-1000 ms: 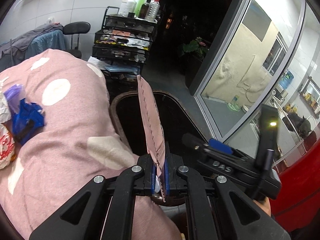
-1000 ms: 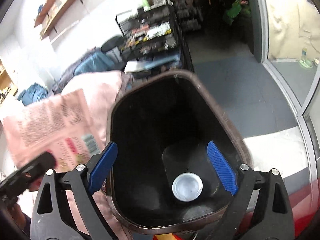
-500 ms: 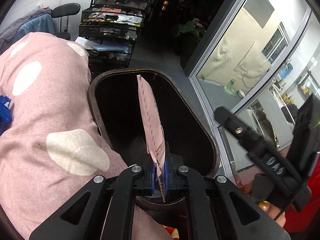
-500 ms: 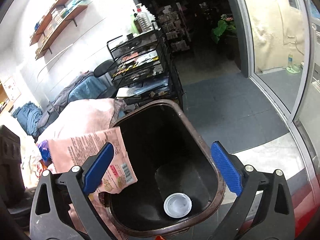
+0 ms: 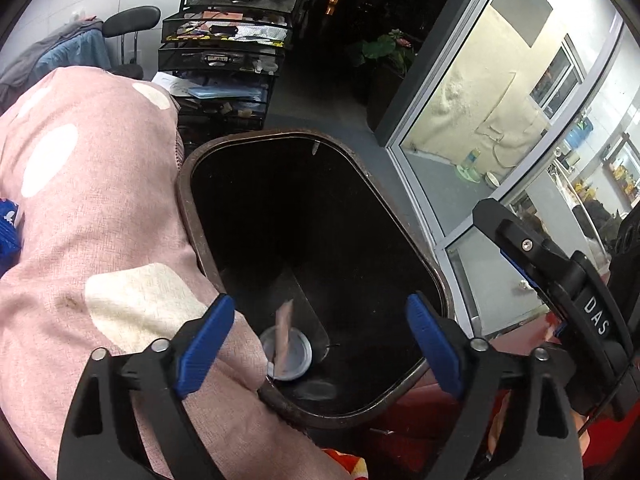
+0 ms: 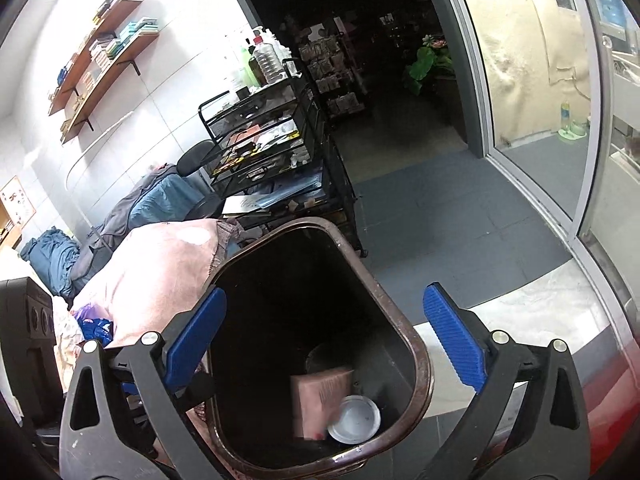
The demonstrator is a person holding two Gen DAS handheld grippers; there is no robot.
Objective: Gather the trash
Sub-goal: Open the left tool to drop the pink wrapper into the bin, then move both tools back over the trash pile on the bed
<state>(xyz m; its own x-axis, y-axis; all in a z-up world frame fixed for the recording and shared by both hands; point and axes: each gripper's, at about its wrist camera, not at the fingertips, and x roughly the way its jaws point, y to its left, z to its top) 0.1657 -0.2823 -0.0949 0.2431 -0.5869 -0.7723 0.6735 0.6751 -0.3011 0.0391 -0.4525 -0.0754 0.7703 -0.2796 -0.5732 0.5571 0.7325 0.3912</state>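
The left gripper [image 5: 320, 330] has just been opening and its jaws stand wide over the bin [image 5: 404, 248] with nothing between them; the right gripper [image 6: 324, 336] gapes empty above the same rim; the pink packet [image 6: 318, 402] is inside, down on the bin's floor, leaning against the white lid [image 6: 355, 420] near the nearer wall; the release looks finished, so both should lift straight clear of the rim before seeking more trash on the pink cushion [image 5: 100, 216]; "DAS" shows on the right gripper's arm; the packet's print is unreadable.

Left tool [image 5: 320, 336] just opened; blurred, seemingly pink packet [image 5: 285, 332] inside bin [image 5: 188, 216]
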